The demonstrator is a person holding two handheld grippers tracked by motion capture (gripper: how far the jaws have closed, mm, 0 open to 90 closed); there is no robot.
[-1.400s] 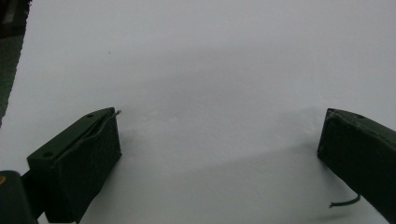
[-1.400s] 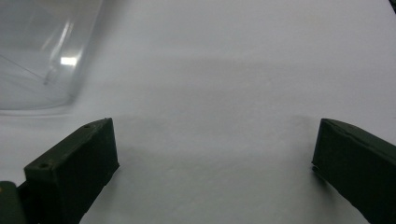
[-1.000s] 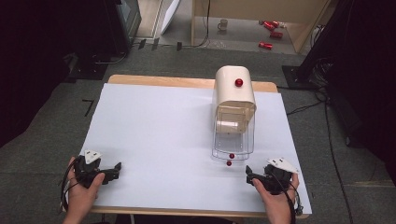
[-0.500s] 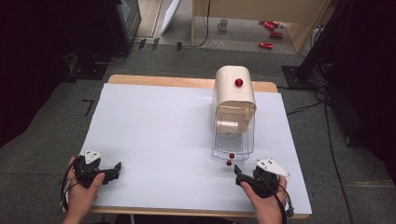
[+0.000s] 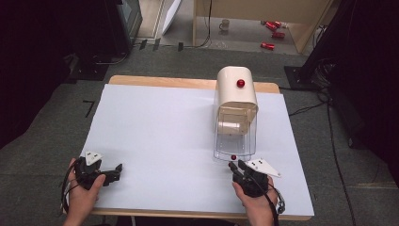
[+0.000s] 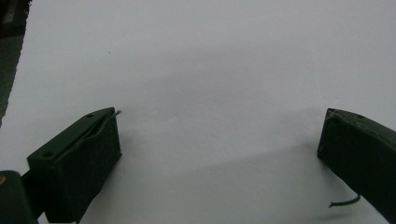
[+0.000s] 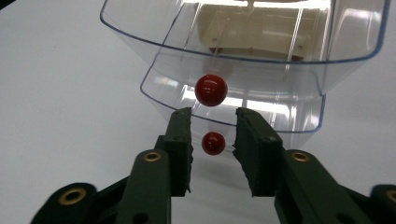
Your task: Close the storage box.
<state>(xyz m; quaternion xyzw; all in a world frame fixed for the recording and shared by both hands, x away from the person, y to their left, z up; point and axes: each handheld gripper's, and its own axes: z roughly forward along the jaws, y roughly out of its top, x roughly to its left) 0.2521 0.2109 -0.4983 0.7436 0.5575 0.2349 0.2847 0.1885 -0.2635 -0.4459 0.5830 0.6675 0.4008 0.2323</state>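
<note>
A cream appliance with a red button on top stands at the table's right. Two clear plastic drawers stick out of its front, one above the other. Each carries a small red knob: the upper knob and the lower knob. My right gripper is open only a little. Its jaws stand on either side of the lower knob, with a gap on both sides. My left gripper rests near the table's front left, wide open over bare white surface.
The white table top has a wooden edge at the back. Dark floor surrounds it, with cables at the right. Red cans and a mug lie on the floor far behind.
My right gripper has moved left and forward to the front of the clear drawers, bringing its jaws around the lower red knob. The left gripper has stayed still.
</note>
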